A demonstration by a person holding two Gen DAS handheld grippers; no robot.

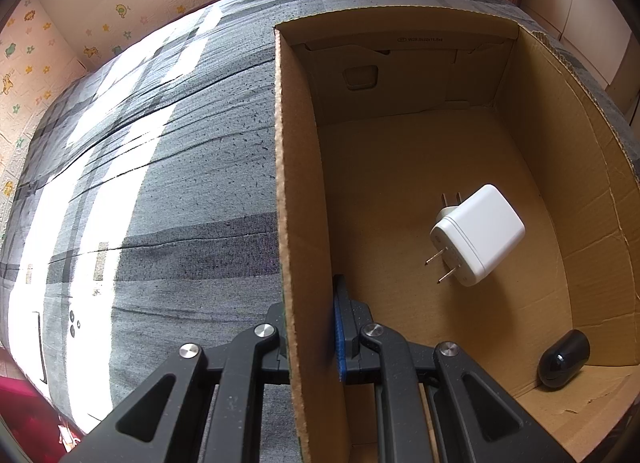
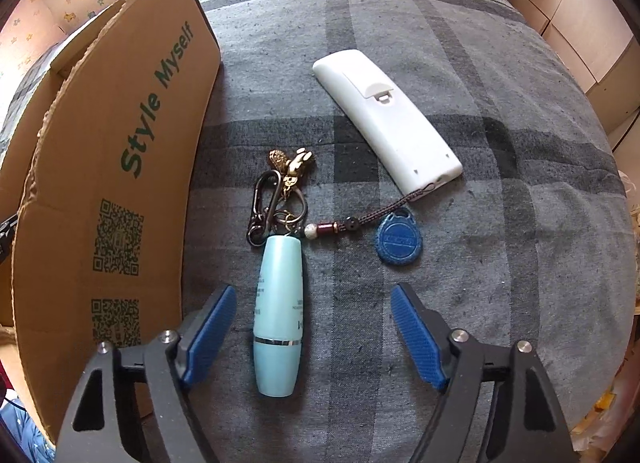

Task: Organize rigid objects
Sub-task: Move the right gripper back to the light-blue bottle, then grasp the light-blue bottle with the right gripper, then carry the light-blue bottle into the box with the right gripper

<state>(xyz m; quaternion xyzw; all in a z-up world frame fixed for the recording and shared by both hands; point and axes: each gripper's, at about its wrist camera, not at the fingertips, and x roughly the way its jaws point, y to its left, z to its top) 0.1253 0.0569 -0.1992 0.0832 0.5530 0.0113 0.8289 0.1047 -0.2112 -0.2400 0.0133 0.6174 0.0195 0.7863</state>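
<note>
Now the right gripper (image 2: 312, 337), jaws wide and empty, straddles the pale blue tube (image 2: 279, 313) on the bedspread (image 2: 480, 223), and its attached keyring (image 2: 280, 199) could snag, while the left gripper (image 1: 310, 327) pinches the cardboard box wall (image 1: 290, 223).

home bedroom: plaid bedsheet (image 2: 440, 63), cartoon wallpaper (image 1: 120, 11)

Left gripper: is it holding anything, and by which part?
Yes. The left gripper is clamped on the cardboard box, pinching its left side wall at the top edge.
</note>
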